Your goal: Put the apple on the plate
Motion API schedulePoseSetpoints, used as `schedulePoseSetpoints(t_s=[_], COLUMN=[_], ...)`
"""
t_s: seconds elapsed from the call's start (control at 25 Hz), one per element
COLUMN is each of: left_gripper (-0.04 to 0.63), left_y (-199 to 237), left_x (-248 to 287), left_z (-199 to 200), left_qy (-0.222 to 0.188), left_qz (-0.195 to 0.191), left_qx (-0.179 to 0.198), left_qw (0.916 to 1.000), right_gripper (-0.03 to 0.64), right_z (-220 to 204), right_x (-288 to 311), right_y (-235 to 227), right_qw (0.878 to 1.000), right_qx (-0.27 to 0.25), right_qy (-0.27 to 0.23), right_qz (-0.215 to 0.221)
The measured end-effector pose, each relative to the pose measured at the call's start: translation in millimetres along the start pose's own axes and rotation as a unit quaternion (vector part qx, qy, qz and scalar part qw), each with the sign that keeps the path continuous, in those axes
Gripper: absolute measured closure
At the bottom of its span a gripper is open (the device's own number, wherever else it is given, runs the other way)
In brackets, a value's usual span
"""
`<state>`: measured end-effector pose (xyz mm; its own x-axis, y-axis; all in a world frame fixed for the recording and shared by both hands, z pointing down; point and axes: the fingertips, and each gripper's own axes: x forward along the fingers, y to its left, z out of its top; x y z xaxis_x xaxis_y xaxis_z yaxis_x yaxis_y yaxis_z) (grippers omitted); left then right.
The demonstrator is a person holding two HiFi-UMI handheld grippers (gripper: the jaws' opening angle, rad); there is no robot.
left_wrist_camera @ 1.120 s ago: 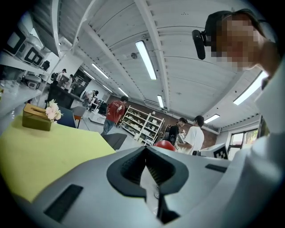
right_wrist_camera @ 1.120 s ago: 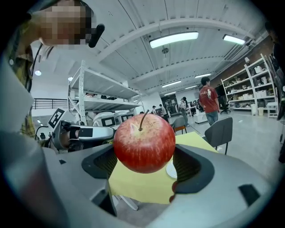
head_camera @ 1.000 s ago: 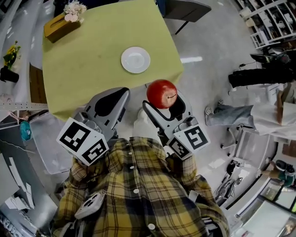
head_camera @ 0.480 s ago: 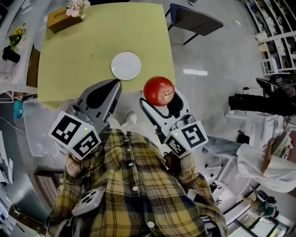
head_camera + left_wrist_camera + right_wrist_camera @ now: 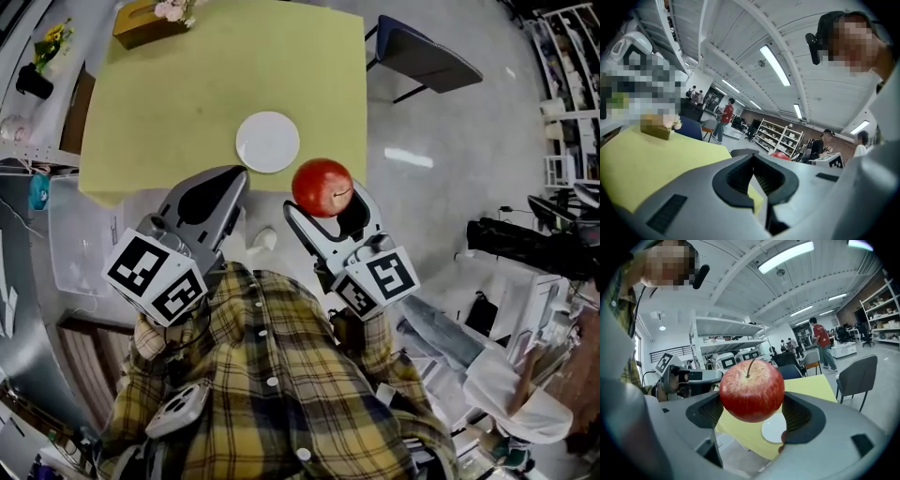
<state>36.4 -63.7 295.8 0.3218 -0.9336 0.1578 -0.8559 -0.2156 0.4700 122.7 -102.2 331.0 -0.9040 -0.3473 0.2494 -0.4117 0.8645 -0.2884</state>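
Observation:
A red apple [image 5: 322,187] is held in my right gripper [image 5: 319,202], whose jaws are shut on it, in the air just off the near edge of the yellow-green table [image 5: 187,103]. In the right gripper view the apple [image 5: 752,390] fills the jaws, stem up, with the white plate [image 5: 772,428] on the table below and beyond it. The plate [image 5: 267,142] is empty and lies near the table's near edge, up and left of the apple. My left gripper [image 5: 225,192] is shut and empty, over the table's near edge; its jaws [image 5: 753,176] meet.
A brown tissue box with flowers [image 5: 148,17] stands at the table's far left corner. A dark chair [image 5: 431,56] is at the table's right. Shelving [image 5: 572,56] and a seated person [image 5: 511,394] are on the right. A clear bin [image 5: 80,253] lies left of me.
The head view has shifted, so the table and plate sit a little lower and to the right than half a second ago. Both grippers keep their pose, the apple still held.

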Motion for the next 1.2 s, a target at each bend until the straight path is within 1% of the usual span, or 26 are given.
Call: schedulePoseSetpoints(t_s=[0.2,0.4,0.52,0.68,0.96,1.2], left_gripper=[0.589,0.589,0.589,0.589,0.589,0.589], left_y=[39.4,80.7,102.6,126.1,146.0,142.4], left_x=[20.7,50.2,67.7,86.0,100.5,104.2], left_z=[24.9,58.9,75.8,87.7,90.3,86.9], left_qy=[-0.003,-0.002,0.002,0.017,0.041,0.041], left_qz=[-0.008,-0.025,-0.036,-0.050,-0.065,-0.058], left_qx=[0.000,-0.001,0.002,0.002,-0.001,-0.004], left_qw=[1.0000,0.9997,0.9994,0.9986,0.9970,0.9975], right_gripper=[0.233,0.233,0.233,0.233,0.233,0.233], right_z=[14.1,36.0,43.6,47.0,53.6,54.7], right_x=[48.9,98.0,124.0,151.6,171.4,161.0], right_y=[-10.8,-26.5,-36.1,-46.9,-59.1,-66.2], right_qw=[1.000,1.000,1.000,0.999,0.998,0.998], right_qx=[-0.004,-0.013,-0.011,-0.002,0.000,-0.008], right_qy=[0.008,0.016,0.022,0.031,0.034,0.040], right_qz=[0.000,-0.006,-0.011,-0.023,-0.044,-0.044])
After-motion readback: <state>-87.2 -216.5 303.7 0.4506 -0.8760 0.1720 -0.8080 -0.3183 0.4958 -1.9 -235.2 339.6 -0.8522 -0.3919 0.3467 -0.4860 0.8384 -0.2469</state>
